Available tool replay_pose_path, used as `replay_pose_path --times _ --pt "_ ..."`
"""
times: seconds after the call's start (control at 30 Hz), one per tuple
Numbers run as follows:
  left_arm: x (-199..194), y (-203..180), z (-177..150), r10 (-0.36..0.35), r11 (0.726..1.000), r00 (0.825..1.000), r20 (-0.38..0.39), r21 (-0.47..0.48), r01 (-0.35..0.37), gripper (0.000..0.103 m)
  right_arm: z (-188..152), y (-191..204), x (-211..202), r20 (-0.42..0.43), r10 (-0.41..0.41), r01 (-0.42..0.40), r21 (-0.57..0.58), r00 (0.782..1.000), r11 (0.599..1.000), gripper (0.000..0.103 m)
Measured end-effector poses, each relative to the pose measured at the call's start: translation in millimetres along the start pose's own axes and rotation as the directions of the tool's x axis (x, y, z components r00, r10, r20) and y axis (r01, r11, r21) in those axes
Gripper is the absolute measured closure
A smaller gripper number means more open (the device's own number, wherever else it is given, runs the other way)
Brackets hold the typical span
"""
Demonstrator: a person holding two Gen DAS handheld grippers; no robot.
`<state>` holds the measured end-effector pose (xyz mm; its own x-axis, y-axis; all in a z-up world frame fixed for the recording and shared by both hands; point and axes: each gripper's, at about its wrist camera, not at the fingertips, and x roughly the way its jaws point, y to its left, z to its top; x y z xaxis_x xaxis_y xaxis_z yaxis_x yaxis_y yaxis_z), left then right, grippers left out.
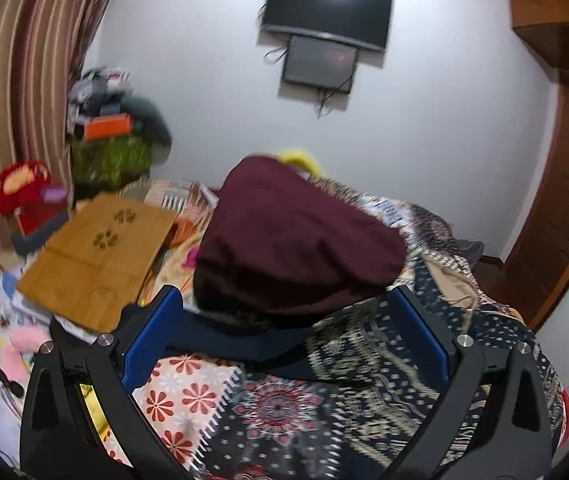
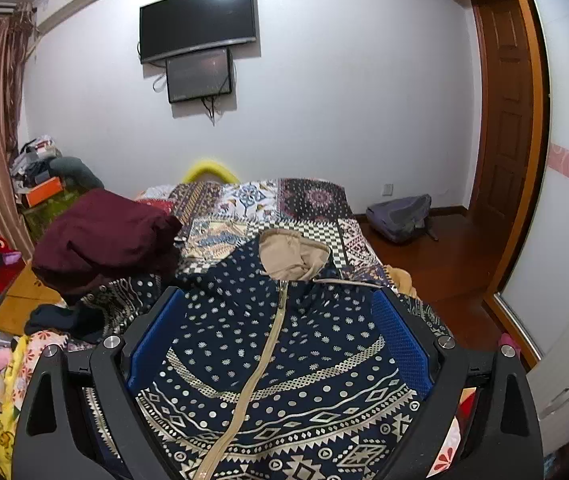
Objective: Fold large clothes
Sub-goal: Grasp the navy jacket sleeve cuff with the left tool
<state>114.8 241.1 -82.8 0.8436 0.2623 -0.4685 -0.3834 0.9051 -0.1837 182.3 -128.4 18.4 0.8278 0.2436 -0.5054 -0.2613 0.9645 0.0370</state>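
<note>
- Blue-padded jaws stand wide apart on the right gripper (image 2: 280, 320), clamped on nothing, hovering over the navy patterned jacket (image 2: 284, 380).
- Left gripper (image 1: 284, 320) likewise gapes apart, empty, over the jacket's side.
- Jacket lies spread on the bed (image 2: 268, 196), beige zipper (image 2: 260, 364) running from six o'clock up to the tan-lined hood (image 2: 292, 256) at twelve.
- Maroon bundle (image 1: 296, 236) sits at twelve for the left gripper, ten o'clock for the right.
- Fabric looks soft, floppy, fairly light; expect it to sag and drag.
- Best hold, probably: pinch a hem or shoulder edge, not the slick zipper.
</note>
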Motion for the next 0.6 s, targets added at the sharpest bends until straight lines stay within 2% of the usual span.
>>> replay_pose_path --times 0.13,0.2,0.27,0.37,0.4,0.5,0.6 --pt "43 44 -16 0.029 0.995 0.994 -0.108 -0.091 -0.039 0.0 -2 1 16 -0.043 -0.012 0.012 -0.011 0.999 1.0 0.01" --pt "65 63 -27 0.022 0.991 0.982 -0.188 -0.128 -0.047 0.0 -3 2 22 -0.061 -0.019 0.018 -0.016 0.998 1.0 0.01" --pt "91 90 -40 -0.011 0.975 0.97 -0.242 -0.219 -0.044 0.0 -3 3 30 -0.075 -0.025 0.023 -0.02 0.997 1.0 0.01" --pt "120 130 -60 -0.081 0.927 0.944 -0.321 -0.372 -0.048 0.0 -6 3 39 -0.094 -0.037 0.034 -0.029 0.995 0.999 0.01" --pt "127 145 -67 -0.106 0.903 0.937 -0.332 -0.427 -0.05 0.003 -6 3 43 -0.103 -0.043 0.04 -0.034 0.994 0.999 0.01" --pt "140 176 -79 -0.148 0.846 0.934 -0.326 -0.53 -0.051 0.005 -7 4 53 -0.123 -0.053 0.048 -0.038 0.991 0.998 0.01" --pt "149 197 -85 -0.178 0.803 0.934 -0.311 -0.594 -0.045 0.006 -9 7 65 -0.145 -0.056 0.051 -0.042 0.988 0.998 0.01"
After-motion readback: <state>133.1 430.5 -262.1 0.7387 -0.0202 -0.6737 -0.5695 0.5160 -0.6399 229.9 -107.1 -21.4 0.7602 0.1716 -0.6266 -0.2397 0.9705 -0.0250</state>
